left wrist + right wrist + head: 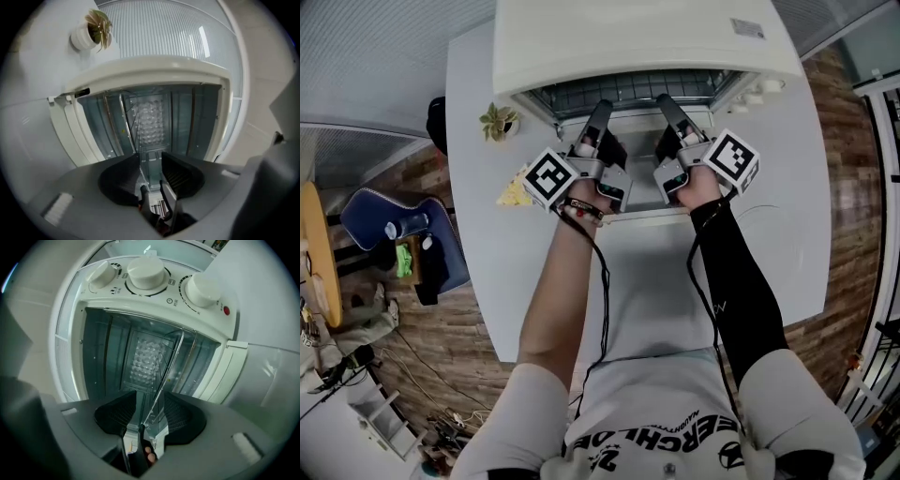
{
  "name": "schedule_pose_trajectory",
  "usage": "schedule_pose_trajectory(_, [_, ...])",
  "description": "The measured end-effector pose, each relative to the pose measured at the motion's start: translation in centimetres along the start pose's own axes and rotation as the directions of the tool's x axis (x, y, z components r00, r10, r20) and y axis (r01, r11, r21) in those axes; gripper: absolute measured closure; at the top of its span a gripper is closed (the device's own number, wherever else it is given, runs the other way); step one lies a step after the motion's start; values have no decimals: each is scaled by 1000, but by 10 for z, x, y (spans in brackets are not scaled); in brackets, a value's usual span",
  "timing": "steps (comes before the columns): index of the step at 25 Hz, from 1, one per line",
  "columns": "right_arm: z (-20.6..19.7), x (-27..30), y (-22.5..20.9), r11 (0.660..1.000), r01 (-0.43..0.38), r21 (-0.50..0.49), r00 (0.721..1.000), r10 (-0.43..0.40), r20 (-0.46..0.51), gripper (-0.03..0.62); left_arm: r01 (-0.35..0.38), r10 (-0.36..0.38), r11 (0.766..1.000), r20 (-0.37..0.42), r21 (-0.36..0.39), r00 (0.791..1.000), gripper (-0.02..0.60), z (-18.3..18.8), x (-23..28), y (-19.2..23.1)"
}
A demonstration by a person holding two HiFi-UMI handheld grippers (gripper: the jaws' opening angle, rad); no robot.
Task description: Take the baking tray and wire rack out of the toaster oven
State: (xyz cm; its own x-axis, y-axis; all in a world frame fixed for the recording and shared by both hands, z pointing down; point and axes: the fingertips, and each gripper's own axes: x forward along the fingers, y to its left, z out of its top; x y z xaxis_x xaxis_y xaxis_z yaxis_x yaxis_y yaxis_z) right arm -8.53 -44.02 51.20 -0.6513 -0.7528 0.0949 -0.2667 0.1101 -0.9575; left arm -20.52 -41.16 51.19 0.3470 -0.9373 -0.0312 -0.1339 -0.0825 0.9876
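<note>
At the oven [637, 37] mouth, the left gripper [150, 161] and right gripper [151, 404] stood part-open, each straddling the rack [166, 369] wire, unclamped.

The toaster oven [637, 37] sits on the far part of the table [487, 234]. Its door [639, 159] lies open and flat on the near side. The wire rack [628, 91] is inside the oven. My left gripper [600, 114] is at the left of the opening and my right gripper [664, 101] at the right, both over the door. The rack's near edge runs between each one's jaws. The knobs [759, 91] are at the oven's right end. A little plant [499, 121] stands just left of the oven.
</note>
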Motion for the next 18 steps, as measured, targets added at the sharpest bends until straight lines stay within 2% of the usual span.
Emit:
schedule_pose_trajectory(7, [8, 14, -16, 999, -1, 37, 1000, 1, -15, 411, 16, -17, 1000, -11, -25, 1000, 412, -2, 9, 7])
schedule_pose_trajectory(11, [12, 22, -17, 999, -20, 47, 1000, 21, -18, 411, -14, 14, 999, 1, -45, 1000, 412, 1, 9, 24])
schedule_pose_trajectory(15, [15, 29, -20, 999, -2, 42, 999, 4, -32, 411, -10, 11, 998, 6, -59, 1000, 411, 8, 27, 28])
schedule_pose_trajectory(18, [17, 36, -20, 999, -25, 48, 998, 28, -50, 411, 3, -3, 999, -15, -52, 1000, 411, 9, 42, 27])
